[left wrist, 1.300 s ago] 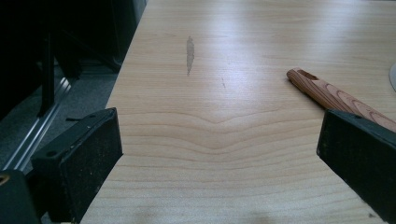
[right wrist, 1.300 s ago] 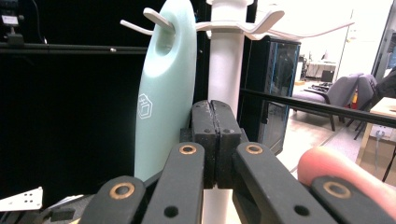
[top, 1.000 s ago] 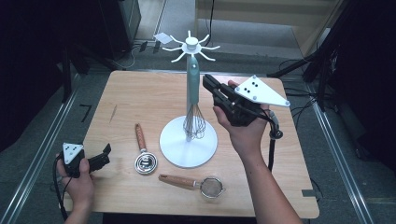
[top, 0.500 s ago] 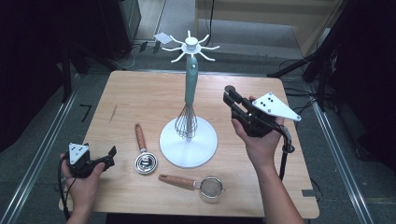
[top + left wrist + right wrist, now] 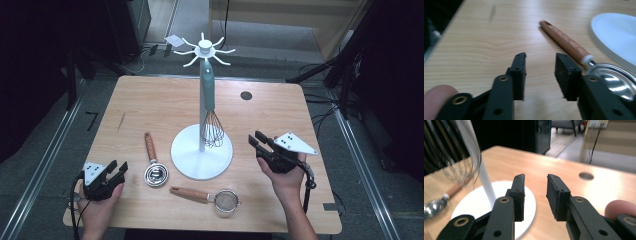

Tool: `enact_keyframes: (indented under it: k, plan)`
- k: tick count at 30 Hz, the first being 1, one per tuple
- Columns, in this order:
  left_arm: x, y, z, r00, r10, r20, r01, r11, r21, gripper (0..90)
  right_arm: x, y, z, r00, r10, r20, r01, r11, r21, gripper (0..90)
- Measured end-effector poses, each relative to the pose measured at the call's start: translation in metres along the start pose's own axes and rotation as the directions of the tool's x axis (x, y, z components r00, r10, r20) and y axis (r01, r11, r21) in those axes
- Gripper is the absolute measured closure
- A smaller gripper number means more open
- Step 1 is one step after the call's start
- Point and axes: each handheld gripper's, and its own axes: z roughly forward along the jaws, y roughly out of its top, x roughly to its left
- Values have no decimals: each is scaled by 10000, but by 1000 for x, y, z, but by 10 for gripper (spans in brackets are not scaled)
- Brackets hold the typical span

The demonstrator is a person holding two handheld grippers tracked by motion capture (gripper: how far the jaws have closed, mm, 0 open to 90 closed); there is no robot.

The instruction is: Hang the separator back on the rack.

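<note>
Wooden table (image 5: 150, 107) bare ahead of left claw (image 5: 118, 171), just closing, empty; right claw (image 5: 261, 143) just opening, empty, beside round white stand base (image 5: 187, 160).

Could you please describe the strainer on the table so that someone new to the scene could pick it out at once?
Start at the white stand in the middle of the table. Just in front of its round base, near the table's front edge, lies the strainer. Unlike the scoop to its left, which also has a wooden handle, its round head is fine mesh, not a shiny metal bowl.
</note>
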Motion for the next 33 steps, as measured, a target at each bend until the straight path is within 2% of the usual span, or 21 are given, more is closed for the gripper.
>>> enact_keyframes:
  k: [3,5,9,11,15,16,20,22,23,24,26,28,31,33]
  plan:
    - [-13,-3,-1,9976,308,613,-322,9992,226,734,5,-14,2,9997,55,-235,-47,9994,342,686]
    - [-21,-4,-1,9946,558,873,-591,9976,355,786,9,-22,2,9992,-79,-388,101,9983,578,687]
    - [-38,-6,1,9893,873,1167,-942,9940,551,882,16,-29,1,9969,-280,-737,350,9949,948,687]
    - [-44,-8,2,9852,1015,1382,-1113,9917,644,900,19,-30,-1,9955,-181,-935,273,9949,975,682]
    - [-58,-11,1,9716,1519,1812,-1693,9819,847,900,29,-37,-2,9923,-202,-1221,364,9906,1316,675]
    - [-62,-12,1,9681,1597,1932,-1795,9797,895,900,35,-42,-1,9903,-361,-1345,573,9859,1572,673]
    - [-75,-14,1,9512,1889,2440,-2254,9653,1316,900,42,-49,0,9865,-363,-1598,676,9784,1952,674]
    - [-80,-14,1,9405,1986,2758,-2426,9606,1353,900,46,-52,2,9836,-338,-1773,742,9712,2265,675]
    - [-82,-14,1,9395,1966,2805,-2418,9607,1365,900,49,-53,4,9808,-317,-1922,790,9665,2440,676]
    - [-84,-14,1,9353,2035,2895,-2522,9573,1416,900,51,-54,5,9784,-235,-2054,765,9641,2542,677]
    - [-89,-14,2,9275,2195,3025,-2709,9524,1395,900,57,-56,9,9685,-124,-2486,870,9525,2917,676]
    - [-93,-14,3,9196,2307,3179,-2855,9485,1376,900,64,-58,15,9596,-277,-2801,1210,9392,3215,673]
    - [-98,-15,2,9104,2395,3373,-3009,9429,1429,900,73,-60,22,9452,-417,-3239,1623,9207,3550,669]
    - [-100,-15,3,9058,2402,3491,-3059,9407,1465,900,77,-60,25,9375,-345,-3463,1716,9116,3735,669]
